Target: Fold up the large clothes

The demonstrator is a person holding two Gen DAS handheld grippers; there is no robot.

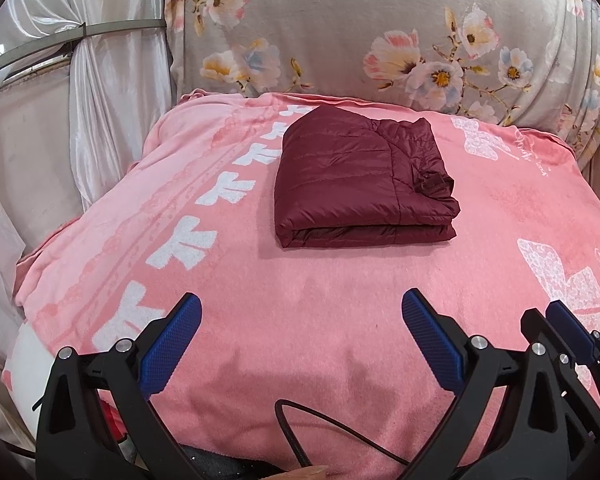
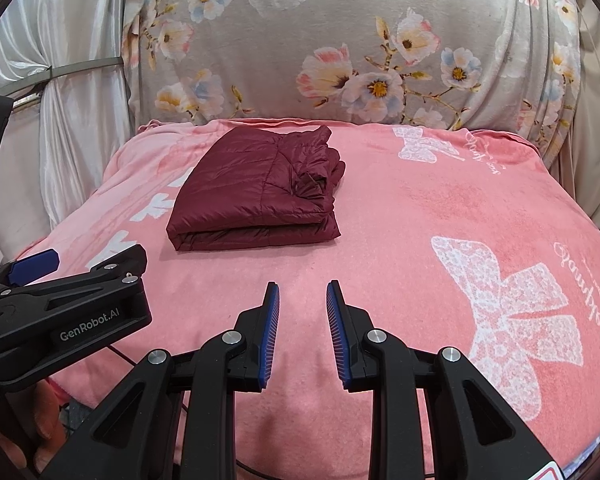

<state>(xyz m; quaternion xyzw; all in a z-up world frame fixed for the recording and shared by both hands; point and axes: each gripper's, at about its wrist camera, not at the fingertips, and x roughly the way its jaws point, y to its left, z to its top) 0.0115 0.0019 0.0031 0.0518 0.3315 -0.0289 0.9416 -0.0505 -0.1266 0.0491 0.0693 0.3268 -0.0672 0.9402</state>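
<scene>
Jacket (image 1: 362, 180) lies folded into a compact rectangle mid-blanket (image 1: 300, 320), toward the far edge. Left gripper (image 1: 300, 332) spread wide, empty. Right gripper (image 2: 302, 332) part-open, nothing between pads. Both well short of jacket. Folding looks finished.

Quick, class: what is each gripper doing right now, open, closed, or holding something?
Left gripper: jaws wide open, holding nothing.
Right gripper: jaws partly open, empty; the folded maroon jacket lies untouched ahead.

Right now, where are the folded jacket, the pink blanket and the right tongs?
Folded jacket (image 1: 352, 176): left wrist view, middle of its top panel.
Pink blanket (image 2: 400, 216): right wrist view, bare patch right of the jacket.
Right tongs (image 2: 302, 292): right wrist view, midway between the blue tips, nothing held.
</scene>
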